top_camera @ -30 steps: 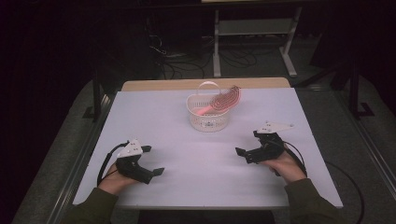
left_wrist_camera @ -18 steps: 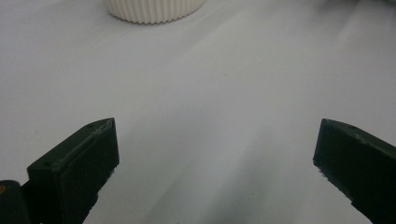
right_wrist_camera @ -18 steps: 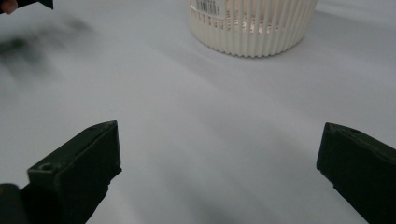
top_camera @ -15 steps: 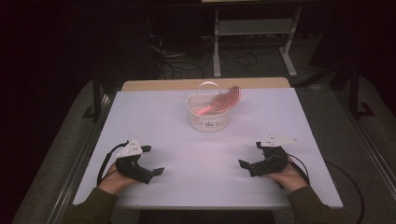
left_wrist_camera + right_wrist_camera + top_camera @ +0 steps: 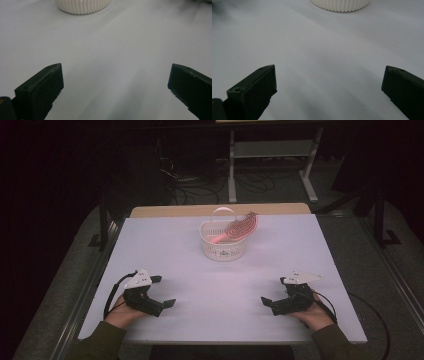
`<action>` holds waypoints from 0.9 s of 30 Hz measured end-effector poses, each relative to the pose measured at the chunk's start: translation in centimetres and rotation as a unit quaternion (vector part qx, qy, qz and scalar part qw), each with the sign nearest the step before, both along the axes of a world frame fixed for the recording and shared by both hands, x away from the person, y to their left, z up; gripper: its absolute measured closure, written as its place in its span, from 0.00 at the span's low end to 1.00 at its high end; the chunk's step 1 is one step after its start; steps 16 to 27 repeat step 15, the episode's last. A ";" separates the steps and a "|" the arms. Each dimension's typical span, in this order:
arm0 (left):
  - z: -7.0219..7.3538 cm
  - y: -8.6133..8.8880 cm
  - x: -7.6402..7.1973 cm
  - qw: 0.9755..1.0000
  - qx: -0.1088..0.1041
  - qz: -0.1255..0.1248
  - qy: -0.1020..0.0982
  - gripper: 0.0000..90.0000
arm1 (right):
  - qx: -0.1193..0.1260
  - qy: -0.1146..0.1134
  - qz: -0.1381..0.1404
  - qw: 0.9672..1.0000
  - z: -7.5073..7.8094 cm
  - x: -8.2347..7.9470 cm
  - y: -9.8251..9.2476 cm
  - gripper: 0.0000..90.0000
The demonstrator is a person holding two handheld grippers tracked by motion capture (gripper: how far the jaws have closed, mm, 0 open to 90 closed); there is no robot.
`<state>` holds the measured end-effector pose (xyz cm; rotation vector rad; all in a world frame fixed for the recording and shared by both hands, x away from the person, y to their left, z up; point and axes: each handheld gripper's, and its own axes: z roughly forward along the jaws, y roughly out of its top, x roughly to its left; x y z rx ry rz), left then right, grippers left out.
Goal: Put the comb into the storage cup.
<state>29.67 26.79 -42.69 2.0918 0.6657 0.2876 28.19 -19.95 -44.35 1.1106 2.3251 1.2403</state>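
Dark room around the rig; cables and a metal frame lie on the floor beyond the far edge. White worktop (image 5: 220, 285) is bare except for one item group at its far centre.

Basket (image 5: 223, 241): white, ribbed wall, hoop handle upright. It also appears at the top of the left gripper view (image 5: 83, 5) and the right gripper view (image 5: 340, 5), well apart from both sets of jaws.

Hairbrush (image 5: 239, 229): pink, lying in the basket, head tilted up and leaning over the right rim, handle down inside.

Left claw (image 5: 161, 294): resting on the worktop at the near left, jaws spread wide, nothing between them. Left gripper view confirms bare white surface between the two black jaws.

Right claw (image 5: 274, 296): resting at the near right, jaws likewise spread, released, grasping nothing.

Judgement on progress: the brush sits in the basket and both claws are parked at the near edge, far from it. This reads as the placing done, with nothing visibly left on the worktop to move. Brush head overhangs the rim; seating looks stable but not fully inside.
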 end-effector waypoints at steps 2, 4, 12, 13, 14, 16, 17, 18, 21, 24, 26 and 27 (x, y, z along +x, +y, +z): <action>0.0 0.0 0.0 1.000 0.000 0.000 -0.001 0.00 | 0.000 0.000 -0.001 1.000 0.0 0.0 0.0 0.00; 0.0 0.0 0.0 1.000 0.000 0.000 -0.001 0.00 | -0.004 0.001 -0.002 1.000 -0.1 0.0 0.0 0.00; -0.1 0.0 0.1 1.000 0.003 -0.002 -0.001 0.00 | -0.014 0.000 -0.005 1.000 -0.2 0.0 0.0 0.00; -0.1 -0.1 0.1 1.000 0.003 -0.002 -0.001 0.00 | -0.015 0.000 -0.006 1.000 -0.3 0.0 0.0 0.00; -0.1 -0.1 0.1 1.000 0.003 -0.002 0.000 0.00 | -0.016 0.000 -0.007 1.000 -0.3 0.0 0.0 0.00; -0.1 -0.1 0.1 1.000 0.004 -0.002 -0.001 0.00 | -0.018 0.000 -0.007 1.000 -0.3 0.0 0.0 0.00; -0.1 -0.1 0.1 1.000 0.004 -0.002 -0.001 0.00 | -0.018 0.000 -0.007 1.000 -0.3 0.0 0.0 0.00; -0.1 -0.1 0.1 1.000 0.004 -0.002 -0.001 0.00 | -0.018 0.000 -0.007 1.000 -0.3 0.0 0.0 0.00; -0.1 -0.1 0.1 1.000 0.004 -0.002 -0.001 0.00 | -0.018 0.000 -0.007 1.000 -0.3 0.0 0.0 0.00; -0.1 -0.1 0.1 1.000 0.004 -0.002 -0.001 0.00 | -0.018 0.000 -0.007 1.000 -0.3 0.0 0.0 0.00; -0.1 -0.1 0.1 1.000 0.004 -0.002 -0.001 0.00 | -0.018 0.000 -0.007 1.000 -0.3 0.0 0.0 0.00; -0.1 -0.1 0.1 1.000 0.004 -0.002 -0.001 0.00 | -0.018 0.000 -0.007 1.000 -0.3 0.0 0.0 0.00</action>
